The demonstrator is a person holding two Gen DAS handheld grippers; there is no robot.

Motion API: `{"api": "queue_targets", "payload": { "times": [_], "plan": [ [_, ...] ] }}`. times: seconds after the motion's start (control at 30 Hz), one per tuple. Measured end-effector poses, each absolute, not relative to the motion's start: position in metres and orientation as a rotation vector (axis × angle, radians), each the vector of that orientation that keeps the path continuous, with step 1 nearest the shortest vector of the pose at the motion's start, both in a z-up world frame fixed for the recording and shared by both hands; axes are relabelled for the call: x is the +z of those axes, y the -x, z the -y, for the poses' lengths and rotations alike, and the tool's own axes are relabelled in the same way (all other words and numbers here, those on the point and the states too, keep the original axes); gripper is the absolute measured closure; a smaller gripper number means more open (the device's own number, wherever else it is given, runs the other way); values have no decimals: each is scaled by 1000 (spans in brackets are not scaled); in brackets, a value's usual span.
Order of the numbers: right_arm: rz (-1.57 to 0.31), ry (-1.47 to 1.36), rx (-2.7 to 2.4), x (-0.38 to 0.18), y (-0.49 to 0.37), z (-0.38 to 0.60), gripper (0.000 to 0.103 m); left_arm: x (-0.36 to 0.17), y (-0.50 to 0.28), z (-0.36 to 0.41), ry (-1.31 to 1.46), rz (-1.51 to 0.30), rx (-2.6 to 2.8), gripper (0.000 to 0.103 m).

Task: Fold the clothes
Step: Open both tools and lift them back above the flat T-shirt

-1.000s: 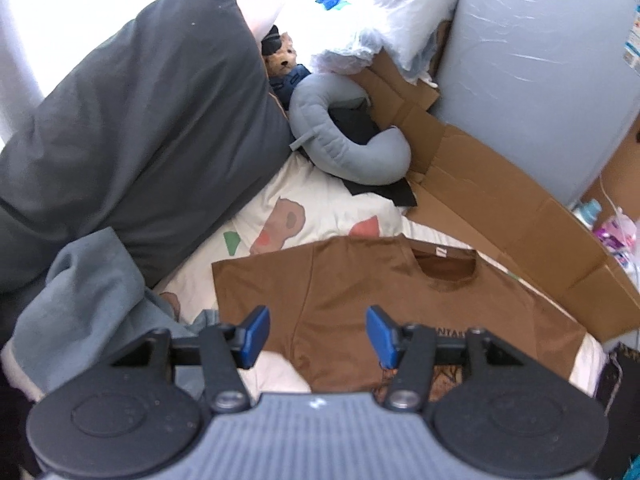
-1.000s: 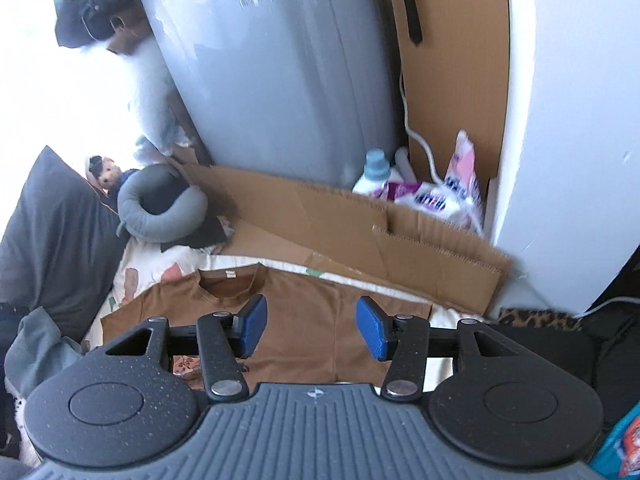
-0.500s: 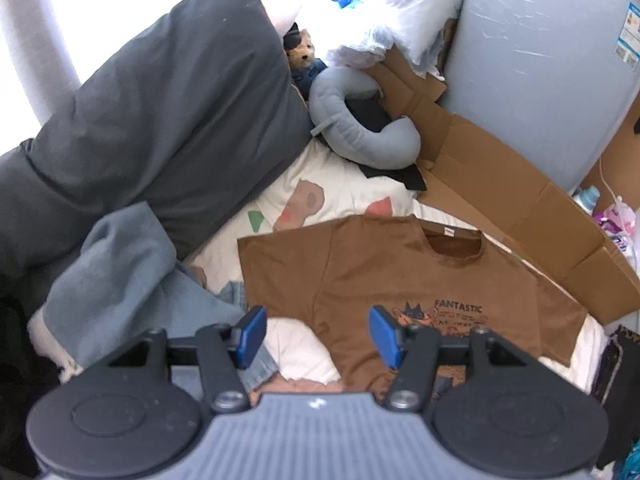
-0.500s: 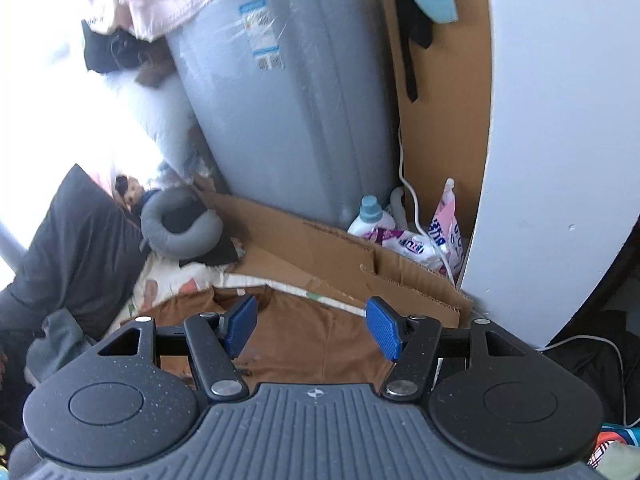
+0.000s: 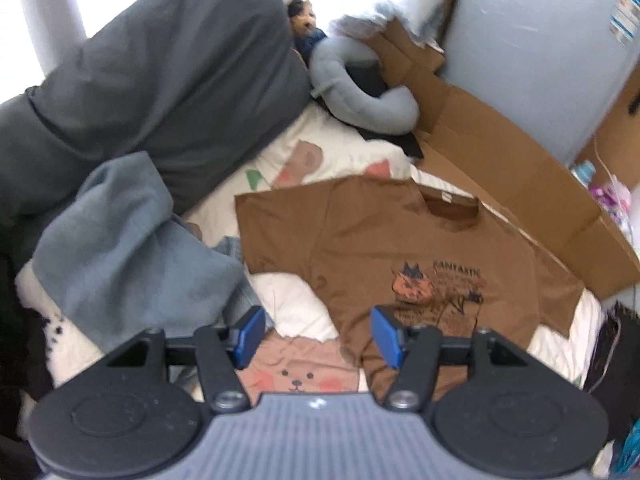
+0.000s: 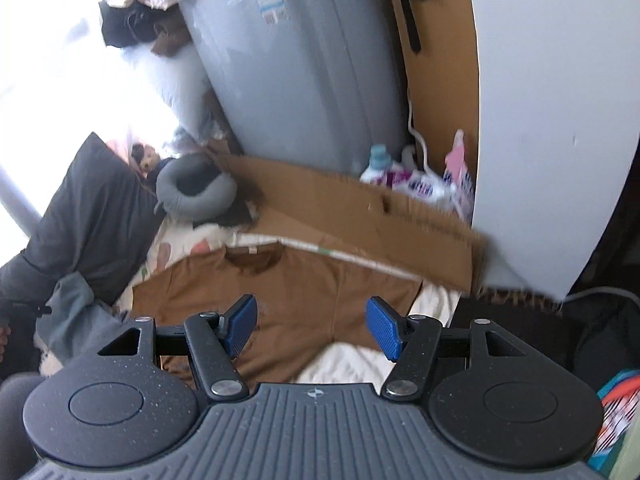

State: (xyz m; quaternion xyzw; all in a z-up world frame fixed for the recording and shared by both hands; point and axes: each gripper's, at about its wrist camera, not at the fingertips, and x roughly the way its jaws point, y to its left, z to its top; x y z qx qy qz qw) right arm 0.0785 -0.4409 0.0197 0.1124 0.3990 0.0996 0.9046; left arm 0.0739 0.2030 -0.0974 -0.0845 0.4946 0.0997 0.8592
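Brown tee point(image 5: 404, 240) lies spread flat, print side up, on the bed point(image 5: 292, 304), collar toward the cardboard point(image 5: 516, 184) at the far edge, sleeves out to both sides. Laid out like that it looks ready for a first fold; none made yet. Left gripper point(image 5: 318, 336) hovers over the near hem area on the tee's left side, jaws apart, nothing between them, only quilt and tee edge showing in the gap below. Right gripper point(image 6: 308, 328) hangs over the tee's right half, jaws have just been opening, nothing held, pads clear of fabric. Both empty and spread, likely lining up to pinch hem corners or sleeves, my guess. Clutter: blue-grey cloth point(image 5: 124, 248) heaped just beside the left sleeve, touching or overlapping the sleeve edge, cannot tell which; it could snag a sleeve fold. Dark pillow point(image 5: 160, 76) behind it. Neck pillow point(image 5: 356, 92) and a plush toy point(image 5: 304, 20) beyond the collar, apart from the tee. Cardboard runs close along the collar edge and right sleeve, leaving little room there. Bottles point(image 6: 404, 176) behind the cardboard, out of the way. Right view is blurred.
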Motion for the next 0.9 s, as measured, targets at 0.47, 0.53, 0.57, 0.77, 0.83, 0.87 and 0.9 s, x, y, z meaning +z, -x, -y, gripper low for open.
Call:
{"api": "queue_targets", "payload": {
  "times": [0.47, 0.53, 0.57, 0.77, 0.83, 0.87, 0.9],
  "plan": [
    [-962, -299, 208, -142, -36, 419, 36, -210, -29, -181, 195, -1092, 100, 41],
    [-991, -303, 194, -165, -32, 418, 36, -227, -25, -176, 196, -1106, 93, 41],
    [-999, -311, 196, -174, -30, 416, 36, -235, -23, -174, 198, -1114, 90, 41],
    [-1036, -352, 223, -230, -21, 401, 37, -284, -13, -160, 229, -1165, 63, 41],
    [-1050, -367, 243, -249, -20, 394, 39, -300, -8, -154, 248, -1176, 36, 41],
    [-1061, -371, 260, -258, -20, 389, 41, -307, -7, -151, 253, -1183, 25, 41],
    [-1073, -373, 277, -267, -20, 384, 42, -314, -5, -148, 254, -1194, 21, 41]
  ]
}}
